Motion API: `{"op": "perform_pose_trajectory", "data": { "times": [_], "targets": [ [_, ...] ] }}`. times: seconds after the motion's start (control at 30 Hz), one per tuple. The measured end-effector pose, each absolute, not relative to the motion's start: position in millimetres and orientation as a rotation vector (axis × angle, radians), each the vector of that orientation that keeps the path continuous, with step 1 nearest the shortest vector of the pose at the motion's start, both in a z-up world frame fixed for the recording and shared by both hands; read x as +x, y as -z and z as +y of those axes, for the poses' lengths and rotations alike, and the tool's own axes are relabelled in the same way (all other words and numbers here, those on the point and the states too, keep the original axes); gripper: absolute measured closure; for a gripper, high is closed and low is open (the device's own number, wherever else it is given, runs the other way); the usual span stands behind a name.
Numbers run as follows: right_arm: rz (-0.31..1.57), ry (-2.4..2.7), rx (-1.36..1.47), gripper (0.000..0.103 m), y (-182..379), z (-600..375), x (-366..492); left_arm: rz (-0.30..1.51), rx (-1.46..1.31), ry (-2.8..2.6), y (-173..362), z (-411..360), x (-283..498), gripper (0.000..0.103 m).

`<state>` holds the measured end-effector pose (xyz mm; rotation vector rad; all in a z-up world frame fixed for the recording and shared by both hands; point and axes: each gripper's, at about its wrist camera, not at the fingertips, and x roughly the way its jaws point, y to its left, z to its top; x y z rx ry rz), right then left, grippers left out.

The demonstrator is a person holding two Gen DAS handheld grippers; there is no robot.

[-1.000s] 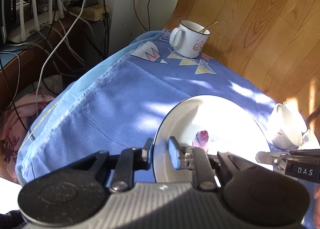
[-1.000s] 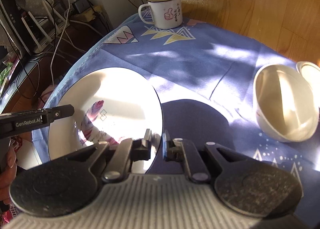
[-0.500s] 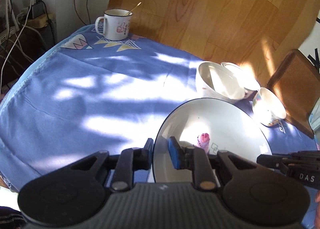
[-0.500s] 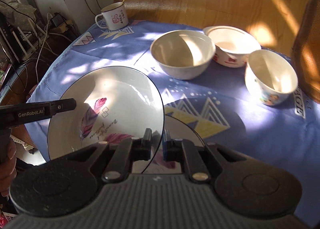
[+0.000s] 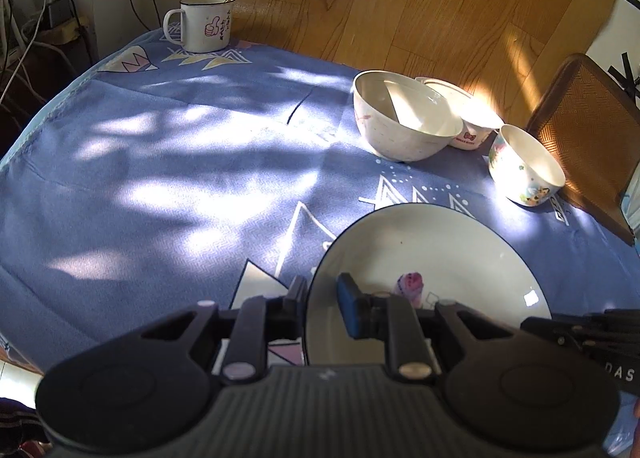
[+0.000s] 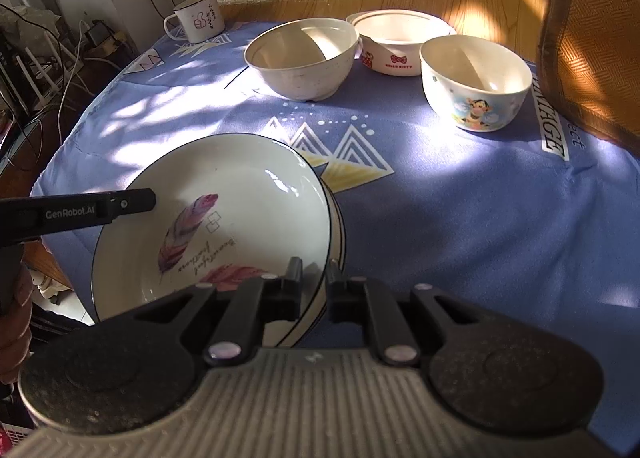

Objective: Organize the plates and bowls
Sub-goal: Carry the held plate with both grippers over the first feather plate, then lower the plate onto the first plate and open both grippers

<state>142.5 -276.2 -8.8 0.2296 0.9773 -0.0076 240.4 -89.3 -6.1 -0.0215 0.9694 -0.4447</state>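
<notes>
Both tongs grip the same feather plate [image 6: 224, 234] by opposite rim edges. My left tongs [image 5: 322, 298] are closed on the plate's left rim, one finger outside, the blue-padded finger inside the well. My right tongs [image 6: 314, 282] are closed on its right rim, one finger on each side.

In the right wrist view a second plate [image 6: 338, 225] shows just under the held one, its rim peeking out at the right edge; I cannot tell whether the two touch.

Plate sits over the near part of the surface, above the blue tablecloth [image 5: 160, 177].

Far side: plain cream bowl [image 6: 304, 57], Hello Kitty bowl [image 6: 394, 45] close behind it, cartoon bowl [image 6: 476, 81] to the right. All upright, empty.

Enamel mug [image 5: 204, 27] with spoon stands at the far left corner.
</notes>
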Motion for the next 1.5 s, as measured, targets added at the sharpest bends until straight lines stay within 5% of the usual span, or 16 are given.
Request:
{"op": "perform_pose_trajectory", "data": {
  "times": [0.97,1.33,1.5],
  "targets": [
    [0.874,-0.058,0.246,0.082,-21,-288,111,0.830,0.123,0.492,-33,-114,188,0.085],
    [0.867,-0.092,0.251,0.082,-26,-287,96,0.694,0.205,0.433,-50,-125,154,0.048],
    [0.843,-0.120,0.276,0.080,-26,-289,87,0.628,0.219,0.408,-58,-120,150,0.038]
  ]
}}
